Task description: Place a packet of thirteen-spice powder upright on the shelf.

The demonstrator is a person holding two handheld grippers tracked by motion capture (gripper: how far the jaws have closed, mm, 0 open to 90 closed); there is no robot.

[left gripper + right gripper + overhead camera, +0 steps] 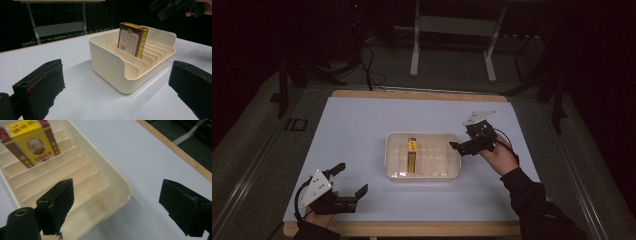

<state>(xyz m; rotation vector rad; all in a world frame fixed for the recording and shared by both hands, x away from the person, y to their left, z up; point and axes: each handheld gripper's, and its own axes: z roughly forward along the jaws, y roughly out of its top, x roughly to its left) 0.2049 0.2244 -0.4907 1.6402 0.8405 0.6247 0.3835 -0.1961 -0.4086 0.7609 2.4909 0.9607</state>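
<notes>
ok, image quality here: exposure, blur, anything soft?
High view: the room around is nearly black, only the white table top is lit, and the box in the tray is too small to read. Left gripper view: tray and box sharp, near jaws soft. Right gripper view: box slightly soft, jaws blurred, soft shadow beside the tray.

A cream slotted tray [120,72] is sitting on a pale lavender-white mat [362,130], showing a brown-and-yellow box [32,142] with red print ahead of the black-jawed right gripper [120,207].
</notes>
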